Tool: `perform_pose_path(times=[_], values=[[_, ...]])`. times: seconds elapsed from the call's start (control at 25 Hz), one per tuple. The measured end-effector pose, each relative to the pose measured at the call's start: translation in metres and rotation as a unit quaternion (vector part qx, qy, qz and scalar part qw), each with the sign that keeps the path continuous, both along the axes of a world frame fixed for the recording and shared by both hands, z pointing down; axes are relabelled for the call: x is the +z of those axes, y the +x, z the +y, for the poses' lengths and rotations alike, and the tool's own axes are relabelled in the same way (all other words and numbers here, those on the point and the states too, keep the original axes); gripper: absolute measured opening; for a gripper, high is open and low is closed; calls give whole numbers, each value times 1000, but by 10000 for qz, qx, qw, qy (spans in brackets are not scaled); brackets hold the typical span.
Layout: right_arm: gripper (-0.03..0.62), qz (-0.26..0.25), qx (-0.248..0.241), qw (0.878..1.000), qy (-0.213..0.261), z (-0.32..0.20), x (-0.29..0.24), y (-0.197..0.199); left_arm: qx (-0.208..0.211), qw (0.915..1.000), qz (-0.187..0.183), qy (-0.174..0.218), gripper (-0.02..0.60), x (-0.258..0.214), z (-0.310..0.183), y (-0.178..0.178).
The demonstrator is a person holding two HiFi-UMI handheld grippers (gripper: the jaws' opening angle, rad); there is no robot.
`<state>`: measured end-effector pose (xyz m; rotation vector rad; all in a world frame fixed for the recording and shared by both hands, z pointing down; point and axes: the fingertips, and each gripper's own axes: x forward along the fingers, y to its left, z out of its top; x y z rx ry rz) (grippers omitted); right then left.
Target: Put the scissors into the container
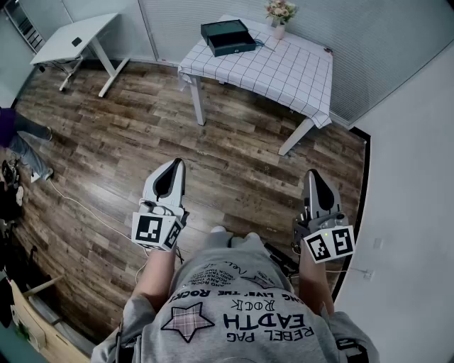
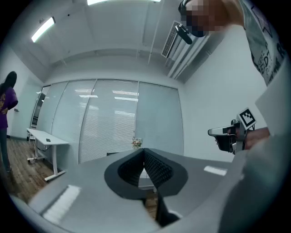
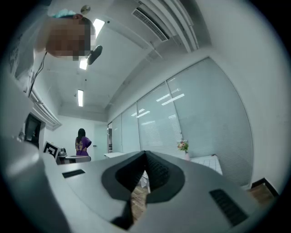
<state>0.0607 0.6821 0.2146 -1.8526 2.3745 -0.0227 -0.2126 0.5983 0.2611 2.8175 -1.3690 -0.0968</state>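
I stand on the wooden floor, well back from the table (image 1: 284, 74) with the checked cloth. A dark open container (image 1: 227, 37) sits on its far left part. No scissors show in any view. My left gripper (image 1: 170, 165) is held at waist height, its jaws closed tip to tip with nothing between them; the left gripper view shows the same at the gripper (image 2: 144, 150). My right gripper (image 1: 313, 174) is held level with it, also shut and empty, as its own view confirms at the gripper (image 3: 145, 153). Both point toward the table.
A vase of flowers (image 1: 279, 15) stands behind the container. A white desk (image 1: 74, 37) is at the far left. A person in purple (image 3: 82, 144) stands by the left edge, near the legs (image 1: 25, 142). A thin cable (image 1: 78, 205) runs across the floor.
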Motion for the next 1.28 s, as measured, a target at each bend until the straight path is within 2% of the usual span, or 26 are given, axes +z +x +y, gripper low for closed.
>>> perform_pose_path(times=[0.28, 0.6, 0.84, 1.08, 1.28], values=[[14, -32, 31, 10000, 8, 4, -1, -7, -128, 9999, 57, -74, 11, -2, 0, -11], [14, 33, 61, 9999, 73, 1, -8, -13, -68, 9999, 87, -3, 11, -4, -4, -18], [15, -92, 30, 9999, 32, -6, -6, -15, -124, 9998, 103, -143, 11, 4, -10, -24], [15, -121, -152, 9998, -2, -39, -1, -9, -201, 9995, 85, -212, 11, 13, -31, -20], [15, -155, -379, 9992, -13, -86, 2, 0, -404, 9988, 96, -242, 11, 11, -60, -15]])
